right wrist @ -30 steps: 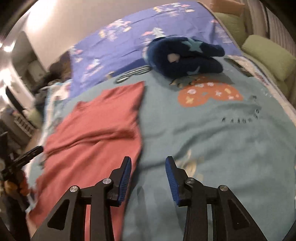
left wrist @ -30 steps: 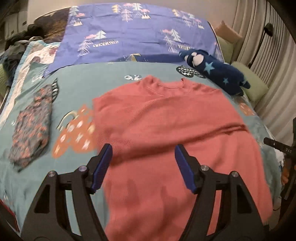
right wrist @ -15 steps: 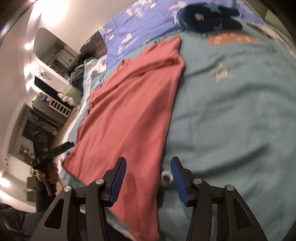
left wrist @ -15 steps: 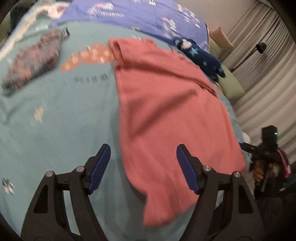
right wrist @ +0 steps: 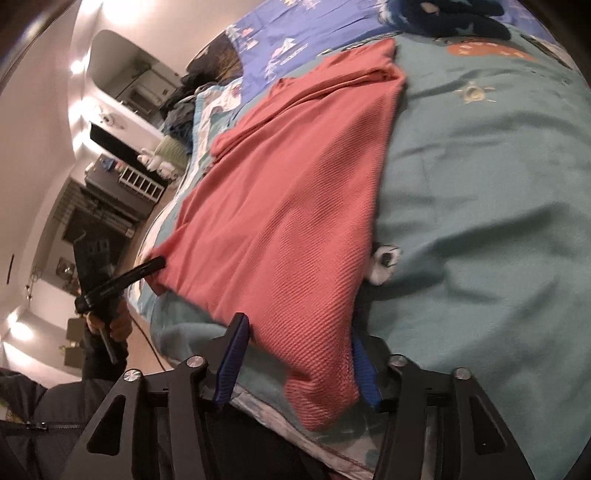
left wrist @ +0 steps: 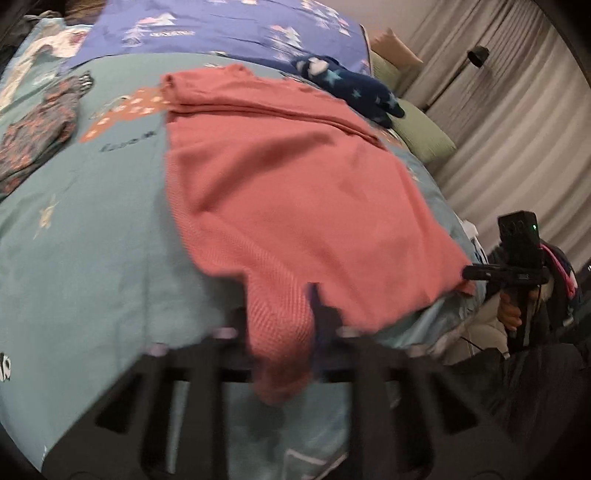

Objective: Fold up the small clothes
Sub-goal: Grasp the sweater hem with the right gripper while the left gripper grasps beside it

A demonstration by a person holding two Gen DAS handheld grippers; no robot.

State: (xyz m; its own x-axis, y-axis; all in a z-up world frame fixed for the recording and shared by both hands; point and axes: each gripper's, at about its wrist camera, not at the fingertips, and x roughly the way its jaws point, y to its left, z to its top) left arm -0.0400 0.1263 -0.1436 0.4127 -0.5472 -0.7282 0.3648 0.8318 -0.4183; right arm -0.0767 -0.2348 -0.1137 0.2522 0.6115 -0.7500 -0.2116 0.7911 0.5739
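Observation:
A salmon-red knit sweater (left wrist: 288, 177) lies flat on the teal bedspread (left wrist: 92, 229), its hem hanging over the near edge of the bed. My left gripper (left wrist: 280, 325) is at the hem's left corner, with the fabric between its jaws; motion blur hides how far they are closed. The sweater also shows in the right wrist view (right wrist: 295, 192). My right gripper (right wrist: 299, 365) is open, its blue pads on either side of the hem's right corner, which drapes between them. Each gripper shows in the other's view, at the opposite corner.
A dark blue star-patterned plush (left wrist: 351, 88) lies past the sweater by a purple printed pillowcase (left wrist: 221, 33). A folded floral garment (left wrist: 37, 129) lies at the left. Green cushions (left wrist: 421, 136) and curtains are at the right. Shelves and furniture (right wrist: 110, 177) stand beside the bed.
Both grippers have dropped to the sweater's hem at the bed's near edge. The left jaws have narrowed around the left corner; the right jaws now straddle the right corner.

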